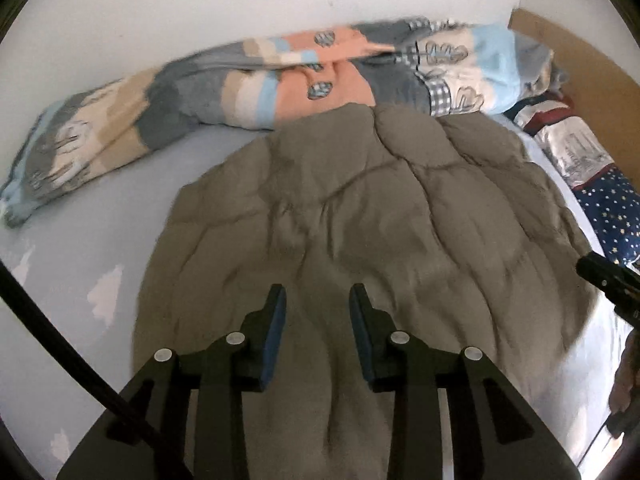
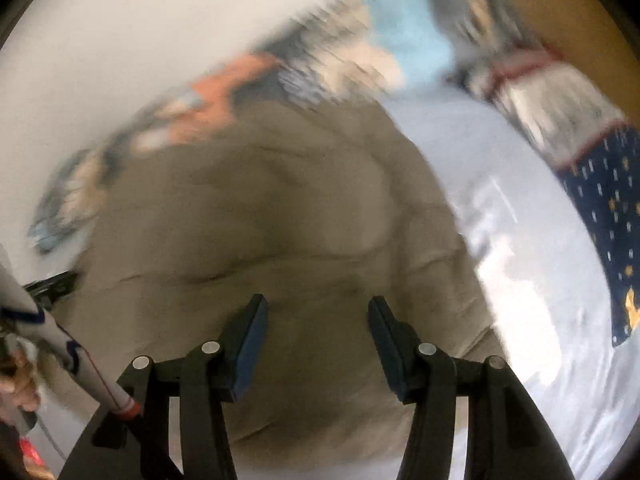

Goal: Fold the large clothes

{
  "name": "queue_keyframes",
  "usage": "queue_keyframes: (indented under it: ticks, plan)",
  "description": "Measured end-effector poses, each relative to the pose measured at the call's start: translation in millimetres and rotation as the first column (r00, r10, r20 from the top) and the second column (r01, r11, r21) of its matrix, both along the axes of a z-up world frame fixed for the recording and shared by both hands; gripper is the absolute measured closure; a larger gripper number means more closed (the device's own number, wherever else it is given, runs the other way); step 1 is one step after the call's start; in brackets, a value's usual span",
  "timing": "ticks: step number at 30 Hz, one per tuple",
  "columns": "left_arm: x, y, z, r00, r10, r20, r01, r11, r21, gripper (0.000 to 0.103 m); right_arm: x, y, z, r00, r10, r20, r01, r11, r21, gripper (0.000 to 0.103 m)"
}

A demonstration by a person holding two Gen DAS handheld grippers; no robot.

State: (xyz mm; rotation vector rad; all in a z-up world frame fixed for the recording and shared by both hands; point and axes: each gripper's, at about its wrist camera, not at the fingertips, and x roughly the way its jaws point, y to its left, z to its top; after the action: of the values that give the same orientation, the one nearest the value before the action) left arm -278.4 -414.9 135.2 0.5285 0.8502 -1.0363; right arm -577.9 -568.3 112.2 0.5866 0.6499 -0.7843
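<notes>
A: Where's the garment?

B: The padded olive-grey coat [image 1: 360,208] lies spread on the pale blue bed sheet [image 1: 80,240], quilted seams showing, its far end touching the patterned duvet [image 1: 280,76] rolled up along the white wall [image 1: 200,0]. In the right wrist view the coat [image 2: 280,220] fills the centre, though that pic is badly smeared w/ blur.

A: Left claw?

B: The left gripper [image 1: 317,300] is spread, blue pads facing each other w/ a clear gap, nothing between them. It sits above the near part of the coat (touching or not, can't tell).

A: Right one?

B: The right gripper [image 2: 318,312] is also spread wide, empty, over the coat's near part. Its black tip also shows at the right edge of the left view, beyond the coat's right border.

A: Anything else nearby?

B: A navy star-print pillow [image 1: 612,216] and a white printed one w/ red trim [image 1: 572,148] lie at the right by the brown headboard [image 1: 580,52]. A black cable [image 1: 60,344] crosses bottom left. In the right view, a white sleeve [image 2: 52,336] w/ blue marks sits at the left edge.
</notes>
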Motion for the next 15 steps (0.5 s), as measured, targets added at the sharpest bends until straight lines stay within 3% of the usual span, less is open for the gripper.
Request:
queue_keyframes:
  ticks: [1, 3, 5, 7, 10, 13, 15]
  plan:
    - [-4, 16, -1, 1.000, 0.013, -0.013, -0.013, 1.000, -0.013, 0.072, 7, 17, 1, 1.000, 0.011, 0.007, -0.011, 1.000, -0.022, 0.045]
    - [-11, 38, -17, 0.999, 0.051, -0.014, -0.051, 0.999, 0.014, 0.071, 31, 39, -12, 0.996, 0.085, -0.023, -0.084, 0.996, 0.031, 0.044]
    - [-14, 45, -39, 0.997, 0.074, 0.000, -0.074, 0.994, 0.080, 0.070, 48, 55, -32, 0.989, 0.072, -0.130, -0.071, 0.997, 0.017, 0.042]
    - [-18, 53, -46, 0.995, 0.100, -0.019, -0.097, 0.990, 0.106, 0.070, 47, 58, -50, 0.986, 0.053, -0.156, -0.040, 0.996, 0.084, 0.042]
    - [-32, 78, -21, 0.992, 0.117, -0.039, -0.115, 0.992, 0.050, 0.071, 16, 70, -35, 0.998, 0.024, -0.050, -0.015, 0.985, 0.175, 0.042]
    - [-54, 122, 5, 0.992, 0.126, -0.018, -0.127, 0.991, -0.036, 0.070, -25, 84, -1, 0.998, -0.024, 0.059, 0.013, 0.985, 0.173, 0.042]
    - [-62, 154, 6, 0.986, 0.159, -0.046, -0.162, 0.984, -0.075, 0.068, -55, 98, 12, 0.990, -0.084, 0.112, 0.059, 0.977, 0.207, 0.041]
